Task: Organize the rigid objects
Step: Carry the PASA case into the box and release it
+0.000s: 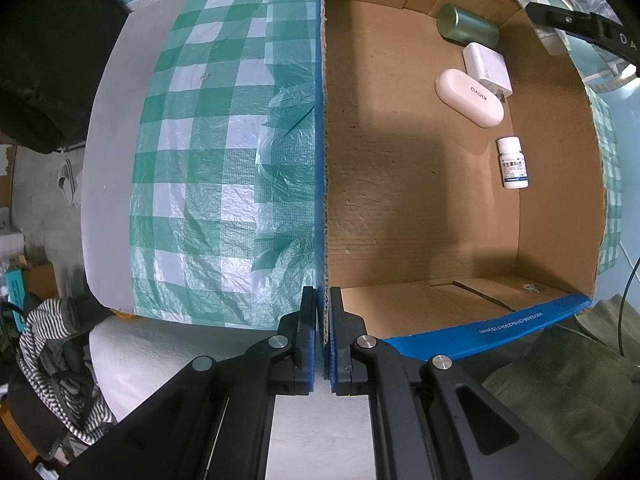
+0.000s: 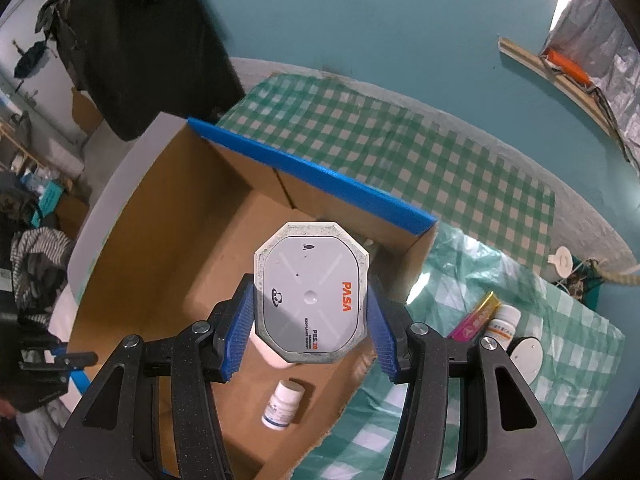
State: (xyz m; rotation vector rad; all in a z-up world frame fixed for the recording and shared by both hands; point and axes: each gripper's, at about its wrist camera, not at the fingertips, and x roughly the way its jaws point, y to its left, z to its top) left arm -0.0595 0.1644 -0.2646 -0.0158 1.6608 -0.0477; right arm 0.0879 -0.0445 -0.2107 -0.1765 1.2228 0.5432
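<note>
Left gripper (image 1: 323,340) pinching the box (image 1: 400,200) wall at 6 o'clock. Right gripper (image 2: 311,312) clamped on the white container (image 2: 311,292), above the box's interior. Inside, toward 1 o'clock in the left view: tin (image 1: 466,26), adapter (image 1: 487,67), case (image 1: 469,98), bottle (image 1: 513,163).

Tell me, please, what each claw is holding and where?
Right claw grips the PASA container by its two sides; left claw pinches the cardboard box wall's top edge.
</note>
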